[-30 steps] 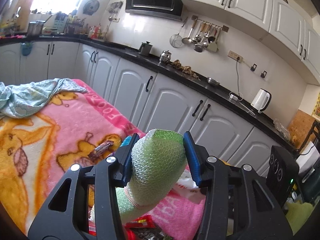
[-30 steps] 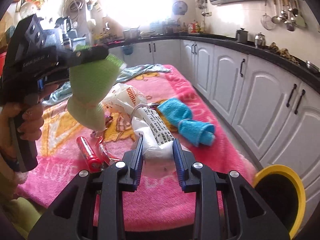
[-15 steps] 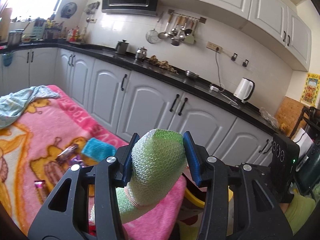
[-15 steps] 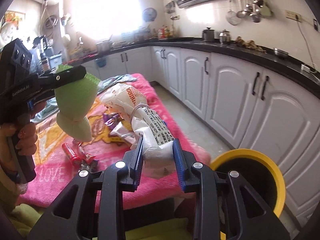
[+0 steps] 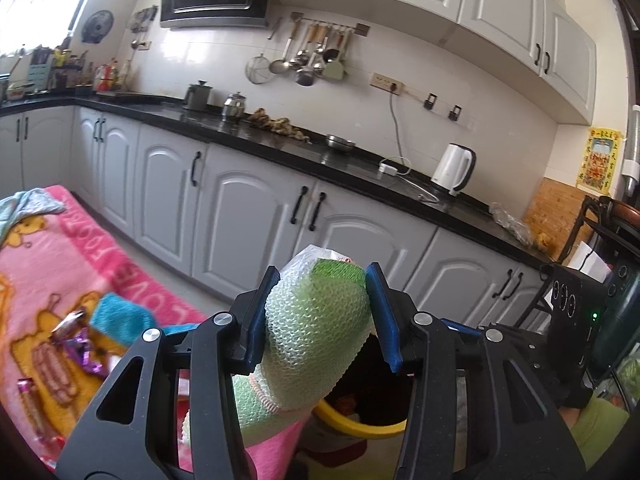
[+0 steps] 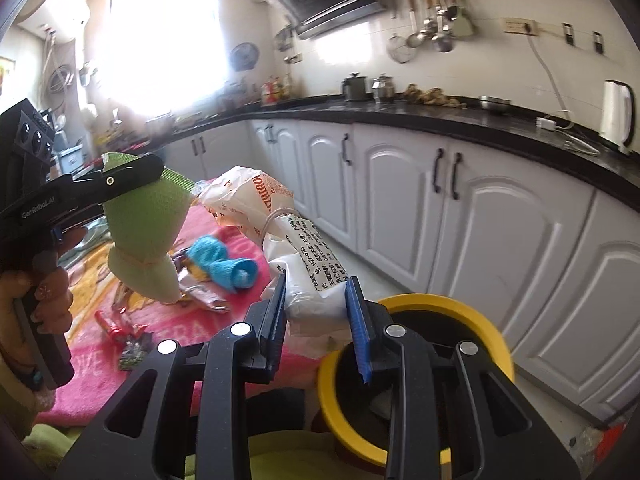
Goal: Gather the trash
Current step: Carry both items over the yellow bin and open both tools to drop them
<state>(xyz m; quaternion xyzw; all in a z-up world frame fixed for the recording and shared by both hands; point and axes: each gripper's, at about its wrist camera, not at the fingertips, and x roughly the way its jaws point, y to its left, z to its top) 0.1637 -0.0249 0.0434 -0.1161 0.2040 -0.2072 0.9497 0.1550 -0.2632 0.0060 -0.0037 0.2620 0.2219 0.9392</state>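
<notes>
As both grippers swung over, the yellow bin [image 6: 412, 364] neared.

The bin [image 6: 412, 364] stands on the floor between the blanket-covered table [image 6: 100, 368] on its left and the cabinets [image 6: 500, 240] on its right, seemingly just beside the table's edge; a towel [image 6: 224, 264] and wrappers [image 6: 132, 344] lie on the blanket.

Open-mouthed yellow bin [image 6: 444, 308] beside cabinets [image 6: 500, 216]

- Left wrist view: looks along its fingers, close over yellow bin [image 5: 362, 426], toward counter.
- Right wrist view: same bin [image 6: 412, 380] near, faces window; shares pink blanket [image 6: 100, 344].
</notes>
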